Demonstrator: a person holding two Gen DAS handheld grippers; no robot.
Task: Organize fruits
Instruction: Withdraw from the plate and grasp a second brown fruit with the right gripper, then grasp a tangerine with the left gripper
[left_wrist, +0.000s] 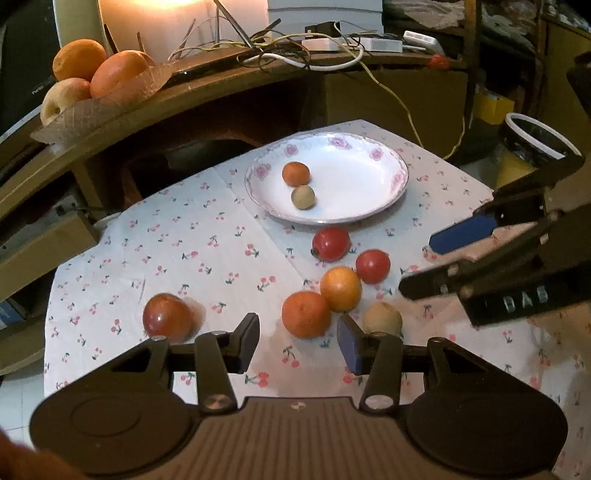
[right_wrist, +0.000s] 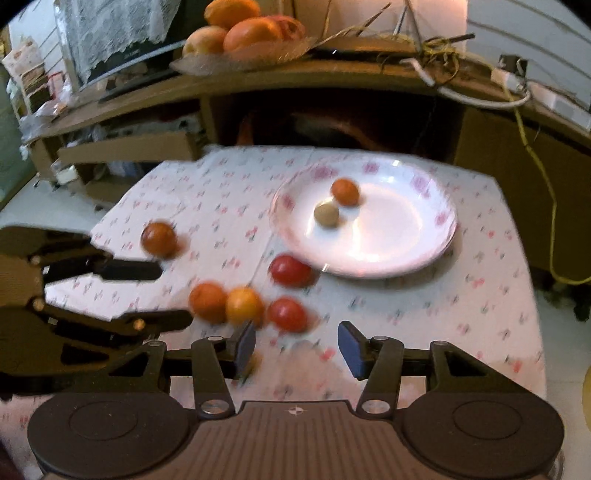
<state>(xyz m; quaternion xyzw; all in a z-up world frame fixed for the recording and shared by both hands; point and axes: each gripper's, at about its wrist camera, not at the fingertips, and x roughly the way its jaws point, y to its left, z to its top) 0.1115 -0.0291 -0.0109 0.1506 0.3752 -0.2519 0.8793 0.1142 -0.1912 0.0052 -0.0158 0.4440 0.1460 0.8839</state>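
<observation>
A white floral plate (left_wrist: 369, 206) (right_wrist: 417, 243) on the cherry-print cloth holds a small orange (left_wrist: 295, 173) (right_wrist: 345, 192) and a tan fruit (left_wrist: 303, 197) (right_wrist: 326, 214). In front of it lie two red fruits (left_wrist: 331, 243) (left_wrist: 373, 266), two oranges (left_wrist: 340, 288) (left_wrist: 306, 314) and a tan fruit (left_wrist: 382, 319). A reddish fruit (left_wrist: 168, 317) (right_wrist: 159, 239) lies apart at the left. My left gripper (left_wrist: 299, 343) is open and empty just before the nearest orange. My right gripper (right_wrist: 297, 345) is open and empty near a red fruit (right_wrist: 287, 314); it also shows in the left wrist view (left_wrist: 424, 262).
A wooden shelf (left_wrist: 207, 96) behind the table carries a dish of large fruit (left_wrist: 92, 74) (right_wrist: 240, 33) and tangled cables (left_wrist: 295, 48). A black bucket with a white rim (left_wrist: 535, 136) stands at the right. The right wrist view is motion-blurred.
</observation>
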